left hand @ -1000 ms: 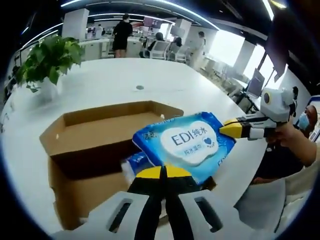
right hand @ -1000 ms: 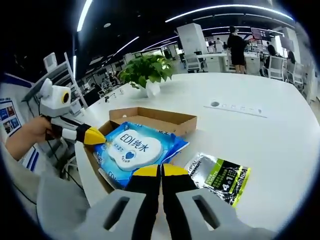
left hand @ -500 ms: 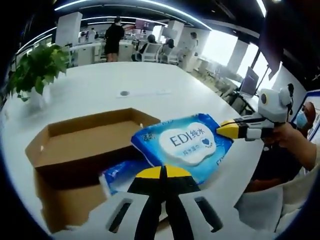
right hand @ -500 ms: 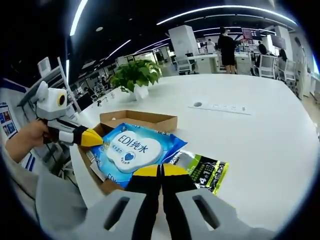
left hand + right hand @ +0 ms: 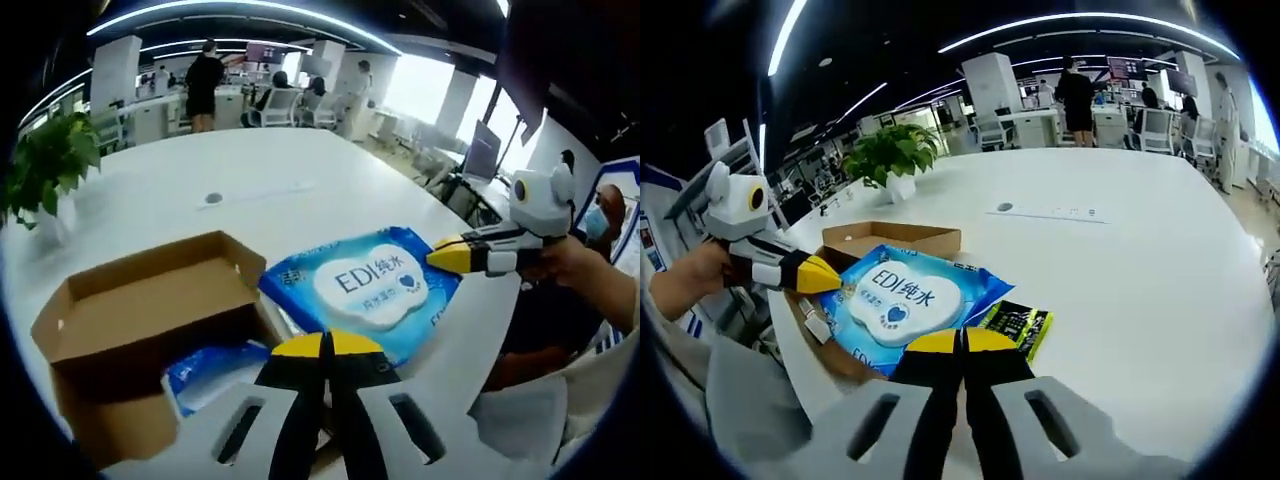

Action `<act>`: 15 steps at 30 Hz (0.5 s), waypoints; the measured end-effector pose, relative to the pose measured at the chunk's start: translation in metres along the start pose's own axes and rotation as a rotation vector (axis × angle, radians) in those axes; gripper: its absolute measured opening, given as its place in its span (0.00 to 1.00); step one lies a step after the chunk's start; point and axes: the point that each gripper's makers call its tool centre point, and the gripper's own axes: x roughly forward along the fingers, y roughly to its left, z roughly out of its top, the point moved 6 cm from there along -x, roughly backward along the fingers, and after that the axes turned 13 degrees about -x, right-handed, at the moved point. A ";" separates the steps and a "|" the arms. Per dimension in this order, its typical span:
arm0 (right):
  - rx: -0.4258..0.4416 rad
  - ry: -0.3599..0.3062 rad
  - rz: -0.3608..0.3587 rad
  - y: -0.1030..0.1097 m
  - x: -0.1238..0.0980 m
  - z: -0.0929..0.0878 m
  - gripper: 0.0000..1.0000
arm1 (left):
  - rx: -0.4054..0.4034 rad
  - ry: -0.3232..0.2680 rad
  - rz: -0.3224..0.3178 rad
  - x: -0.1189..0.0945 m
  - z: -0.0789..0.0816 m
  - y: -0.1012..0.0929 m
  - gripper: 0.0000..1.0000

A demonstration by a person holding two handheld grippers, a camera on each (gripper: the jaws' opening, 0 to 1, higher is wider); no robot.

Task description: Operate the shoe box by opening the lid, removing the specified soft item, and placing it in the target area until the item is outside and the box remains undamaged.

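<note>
Jaws of both the left gripper [image 5: 326, 343] and right gripper [image 5: 962, 341] stay clamped on the wipes pack [image 5: 368, 288], now carried rightward, clear of the box [image 5: 140, 310].

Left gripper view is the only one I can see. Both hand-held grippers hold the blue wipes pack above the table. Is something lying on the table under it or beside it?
Observer: Yes. In the right gripper view a green and black packet lies flat on the white table, partly under the edge of the wipes pack.
Operator: Is the pack already outside the box?
Observer: Partly. One end is over the table; the other is above the cardboard box.
Operator: Where does the left hand-held gripper hold it?
Observer: The left hand-held gripper holds the pack's edge over the box, and a hand holds that gripper.
</note>
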 end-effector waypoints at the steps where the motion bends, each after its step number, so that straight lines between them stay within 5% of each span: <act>1: 0.001 -0.001 -0.002 -0.002 0.000 -0.001 0.00 | 0.008 0.004 -0.001 0.002 0.000 -0.002 0.00; 15: 0.023 0.029 -0.019 -0.029 0.023 -0.023 0.00 | 0.135 0.103 0.041 0.047 0.002 0.003 0.00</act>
